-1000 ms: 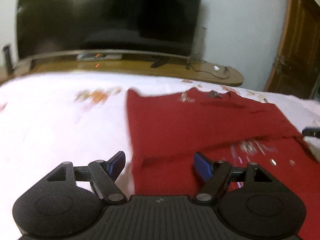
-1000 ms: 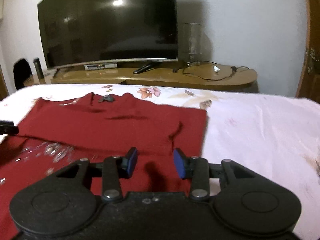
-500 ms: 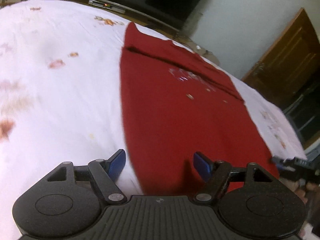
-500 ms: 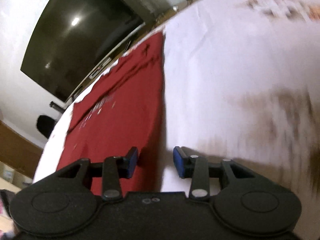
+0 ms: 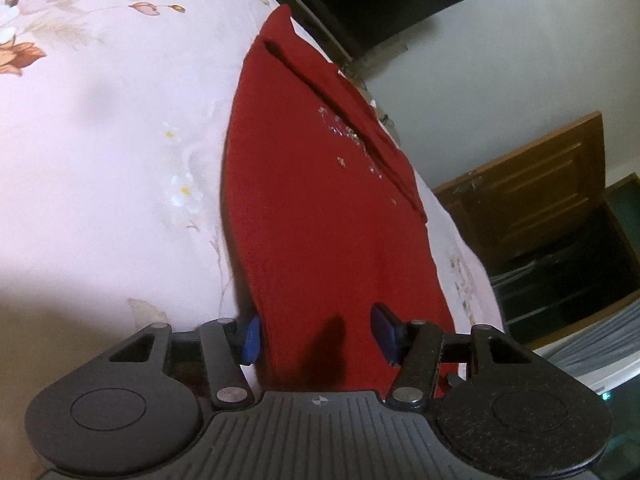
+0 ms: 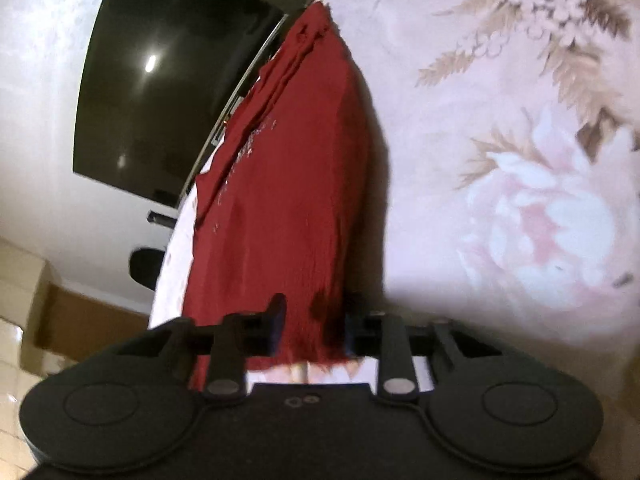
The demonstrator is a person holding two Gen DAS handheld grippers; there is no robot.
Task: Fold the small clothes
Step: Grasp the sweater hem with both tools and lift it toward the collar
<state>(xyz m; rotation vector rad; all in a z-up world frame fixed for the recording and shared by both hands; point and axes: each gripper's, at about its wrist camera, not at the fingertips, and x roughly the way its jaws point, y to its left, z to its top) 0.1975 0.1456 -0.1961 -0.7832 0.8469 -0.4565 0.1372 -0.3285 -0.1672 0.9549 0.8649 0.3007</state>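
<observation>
Change: both grippers have dropped from a raised look across the bed to the near hem of the red shirt [image 5: 320,208], which half a second ago lay further ahead of the fingers.
Left gripper [image 5: 318,334]: low over the shirt's near left corner, jaws spread wide, with red cloth lying between the blue pads [image 5: 251,338] and nothing pinched.
Right gripper [image 6: 314,320]: at the near right corner, jaws apart and straddling the hem; the picture is blurred here, so whether a pad touches the fabric cannot be told.
Shirt: spread flat on the floral bedsheet [image 5: 100,152], sleeves folded in over the body, a patch of small shiny decorations [image 5: 344,134] near the chest, collar end pointing away toward the television [image 6: 168,92].
Sheet: pale pink, with a large printed flower [image 6: 548,220] just right of the shirt in the right wrist view.
Background: a wooden door [image 5: 532,200] stands beyond the bed on the left view's right side.
</observation>
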